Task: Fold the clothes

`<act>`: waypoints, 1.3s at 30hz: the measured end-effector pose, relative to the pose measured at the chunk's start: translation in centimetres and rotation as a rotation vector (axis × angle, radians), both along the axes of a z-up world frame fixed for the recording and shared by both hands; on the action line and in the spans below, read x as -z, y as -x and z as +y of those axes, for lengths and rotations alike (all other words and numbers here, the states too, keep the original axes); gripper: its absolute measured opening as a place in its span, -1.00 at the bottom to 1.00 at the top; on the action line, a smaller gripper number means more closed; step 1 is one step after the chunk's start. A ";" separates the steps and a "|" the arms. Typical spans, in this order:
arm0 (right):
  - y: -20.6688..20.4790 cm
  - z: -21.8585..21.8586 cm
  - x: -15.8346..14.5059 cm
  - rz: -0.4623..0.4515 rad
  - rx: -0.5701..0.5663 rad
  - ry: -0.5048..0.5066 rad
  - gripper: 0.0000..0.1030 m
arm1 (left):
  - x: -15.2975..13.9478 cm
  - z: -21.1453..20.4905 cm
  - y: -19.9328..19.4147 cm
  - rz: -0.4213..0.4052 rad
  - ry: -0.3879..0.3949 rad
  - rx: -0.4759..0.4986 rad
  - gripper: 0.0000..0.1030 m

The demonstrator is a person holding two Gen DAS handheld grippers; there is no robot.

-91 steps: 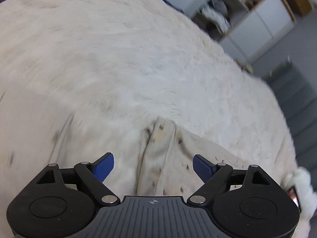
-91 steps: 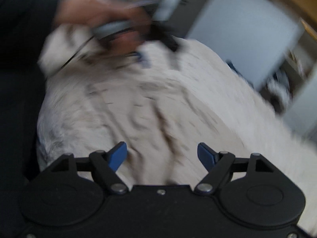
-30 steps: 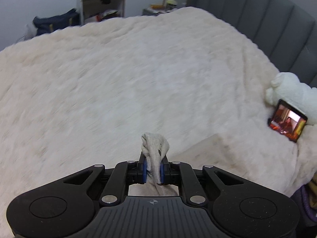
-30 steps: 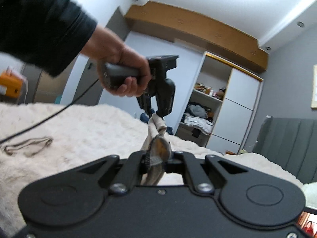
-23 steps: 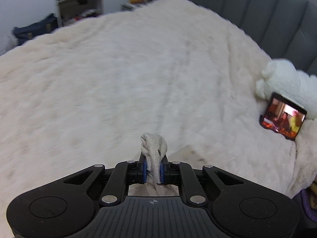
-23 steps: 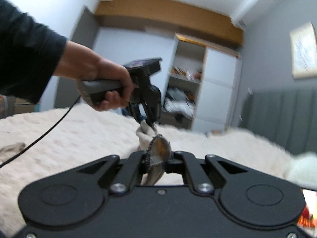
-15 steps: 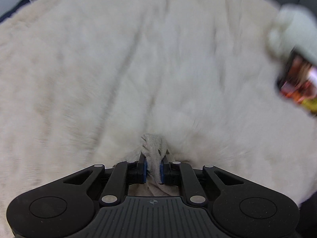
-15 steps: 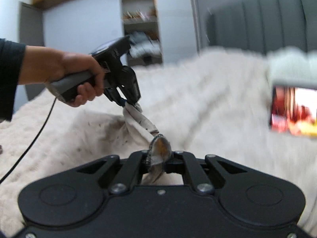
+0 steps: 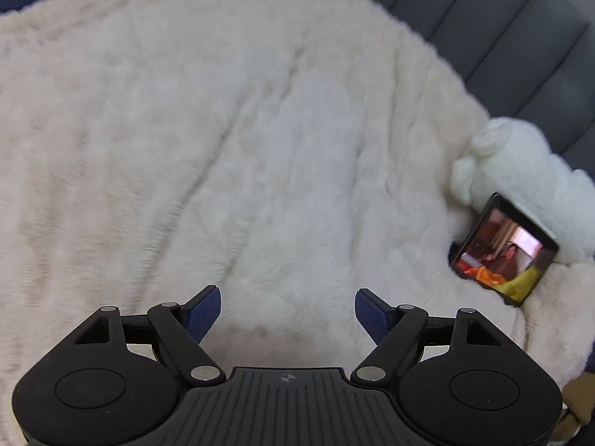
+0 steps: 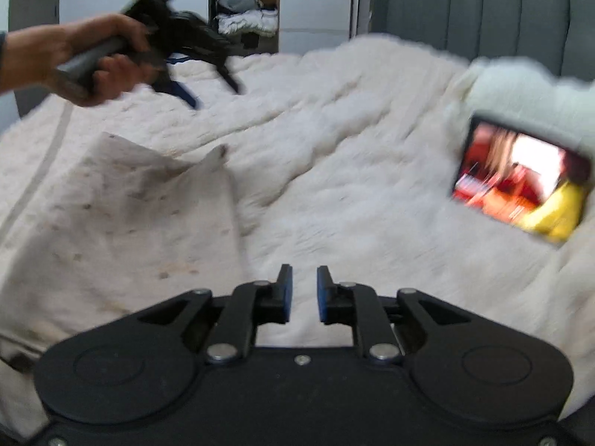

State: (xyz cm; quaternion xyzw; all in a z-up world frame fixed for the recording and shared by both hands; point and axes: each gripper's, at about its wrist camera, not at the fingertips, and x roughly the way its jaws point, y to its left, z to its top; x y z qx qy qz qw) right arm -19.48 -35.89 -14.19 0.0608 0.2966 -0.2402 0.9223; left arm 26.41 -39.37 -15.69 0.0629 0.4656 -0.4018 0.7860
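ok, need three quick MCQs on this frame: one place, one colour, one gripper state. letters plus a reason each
1. Where does the phone rest?
A. on the shelf
B. propped against the white plush toy
C. on the garment

2. What colour are the gripper finger pads?
A. blue
B. red
C. green

3. What does the left gripper hold?
A. the garment
B. the phone
C. nothing, it is open

Answers:
1 B: its lit screen leans on the toy, on the blanket.
2 A: both pads show blue.
3 C: the jaws stand wide apart over bare blanket; the speckled garment lies flat.
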 end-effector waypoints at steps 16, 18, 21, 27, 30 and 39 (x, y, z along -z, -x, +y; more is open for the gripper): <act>-11.3 18.6 -1.2 -0.031 -0.392 0.024 0.60 | 7.9 21.3 -3.1 0.328 0.195 -0.223 0.60; -14.0 21.3 -0.4 0.033 -0.391 0.075 0.60 | 9.9 19.9 -4.0 0.379 0.209 -0.233 0.59; -16.9 23.3 2.5 0.172 -0.389 0.131 0.41 | 12.7 18.7 -4.4 0.415 0.169 -0.288 -0.02; -16.3 25.1 6.7 0.312 -0.449 0.241 -0.45 | 11.9 20.8 -3.6 0.364 0.231 -0.268 -0.46; -16.5 25.9 5.5 0.295 -0.473 0.289 -0.62 | 8.9 22.3 -3.0 0.284 0.236 -0.267 -0.48; -17.7 32.5 4.2 0.209 -0.697 0.387 -0.40 | -1.1 40.7 -0.5 0.026 0.235 -0.556 -0.48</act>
